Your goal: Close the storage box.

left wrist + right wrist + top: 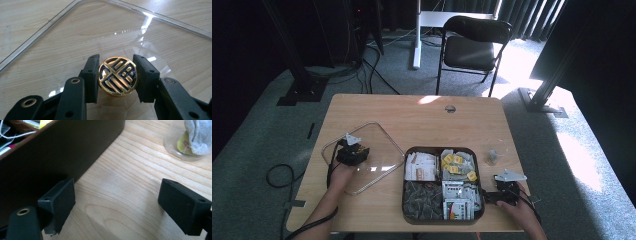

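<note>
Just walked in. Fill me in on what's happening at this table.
A person works a hand-held gripper in each hand. The left hand-held gripper is closed on the gold-and-black knob of a clear lid, which lies flat on the wooden table, beside an open dark box of tea bags. The right hand-held gripper is open and holds nothing, by the box's right side. A small clear cup stands nearby.

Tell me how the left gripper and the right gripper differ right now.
The left gripper has its jaws closed on the gold knob of the clear lid; the right gripper has its jaws wide apart, holding nothing. The left gripper sits over the lid, left of the dark box; the right gripper rests beside the box's right wall, near a clear cup. Both have black jaws and are low over the table.
</note>
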